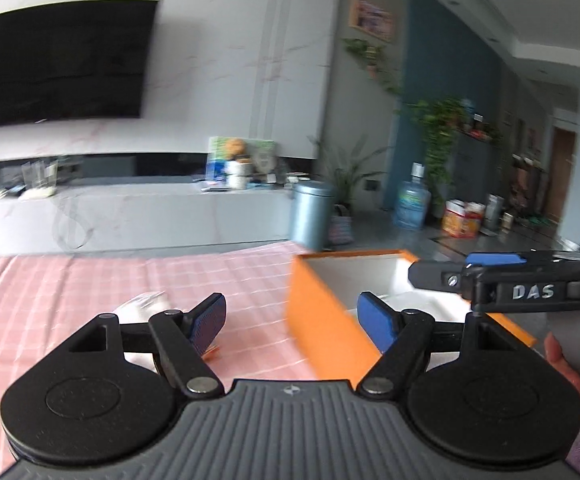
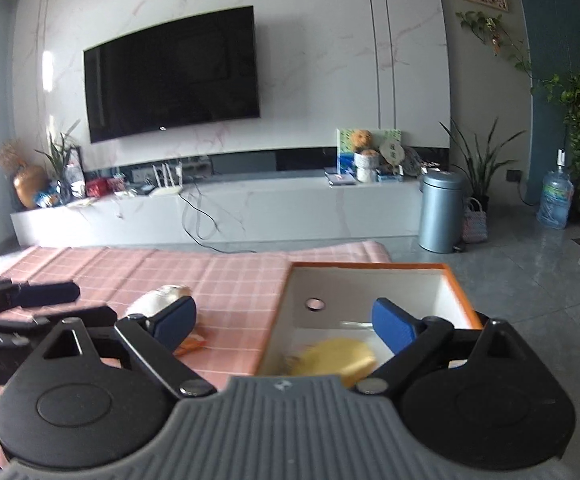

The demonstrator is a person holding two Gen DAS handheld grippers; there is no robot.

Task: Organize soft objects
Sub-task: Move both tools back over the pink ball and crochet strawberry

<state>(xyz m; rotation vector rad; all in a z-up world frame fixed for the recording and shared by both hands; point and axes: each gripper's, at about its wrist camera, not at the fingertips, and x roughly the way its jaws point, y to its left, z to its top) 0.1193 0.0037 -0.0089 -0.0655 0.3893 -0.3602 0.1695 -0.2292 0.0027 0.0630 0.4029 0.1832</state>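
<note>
A pink checked cloth [image 2: 209,280] covers the counter, and on its right part stands an orange box [image 2: 456,284] with a white inside, open at the top. In the box lies a yellow soft object [image 2: 338,354], blurred, near the front wall. On the cloth just left of the box lies a white soft object [image 2: 157,298] with an orange part below it. The right gripper [image 2: 283,322] hangs over the box's left wall, its 2 blue fingers [image 2: 392,324] spread wide and empty. The left gripper [image 1: 292,320] hangs near the box's left wall, its fingers [image 1: 209,322] also spread, holding nothing.
</note>
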